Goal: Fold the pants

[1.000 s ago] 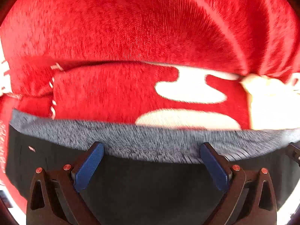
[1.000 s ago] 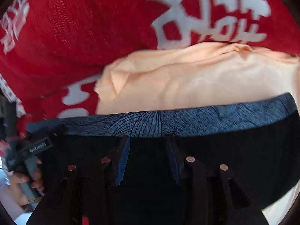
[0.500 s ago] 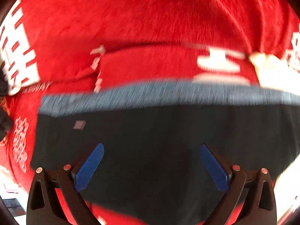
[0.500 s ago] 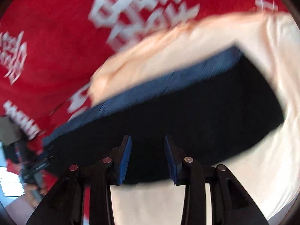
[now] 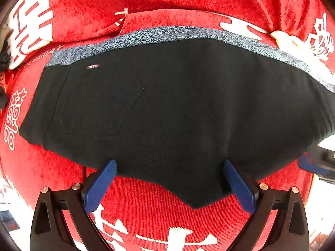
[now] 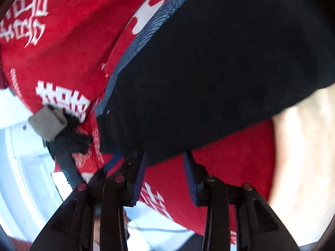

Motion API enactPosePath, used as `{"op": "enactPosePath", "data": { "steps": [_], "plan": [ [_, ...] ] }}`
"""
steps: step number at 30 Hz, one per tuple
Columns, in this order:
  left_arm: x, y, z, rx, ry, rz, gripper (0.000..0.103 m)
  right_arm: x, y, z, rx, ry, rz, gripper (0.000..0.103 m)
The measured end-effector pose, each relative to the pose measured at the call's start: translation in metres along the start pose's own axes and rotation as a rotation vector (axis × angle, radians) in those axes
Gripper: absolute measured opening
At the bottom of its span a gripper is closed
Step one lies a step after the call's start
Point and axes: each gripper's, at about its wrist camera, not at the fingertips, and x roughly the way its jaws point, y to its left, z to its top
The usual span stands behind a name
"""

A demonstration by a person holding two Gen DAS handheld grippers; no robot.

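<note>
Fingers of the left gripper (image 5: 169,185) stand spread wide at the near hem of the black pants (image 5: 167,104), pinching nothing; the right gripper (image 6: 165,175) also gapes, empty, at that hem. The pants lie flat on the red cloth (image 5: 167,215), waistband (image 5: 178,32) farthest away. Judging by this, pinch hem corners evenly; bare cloth nearer leaves room.

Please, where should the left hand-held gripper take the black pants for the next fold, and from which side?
Probably the near hem of the black pants, approached from the camera side. That edge lies loose on the red cloth, between the open fingers of the left hand-held gripper; the far grey waistband looks thicker.
</note>
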Motion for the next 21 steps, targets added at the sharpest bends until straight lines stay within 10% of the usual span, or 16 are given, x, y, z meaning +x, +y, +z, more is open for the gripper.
{"op": "enactPosePath", "data": {
  "steps": [5,21],
  "plan": [
    [-0.001,0.003,-0.009,-0.018,-0.014,-0.019,0.103,-0.005,-0.009,0.002,0.062,-0.034,-0.03,0.009],
    [-0.046,-0.012,-0.017,-0.008,0.014,-0.007,0.103,-0.054,0.023,-0.007,-0.205,-0.091,-0.338,0.021]
  ]
}}
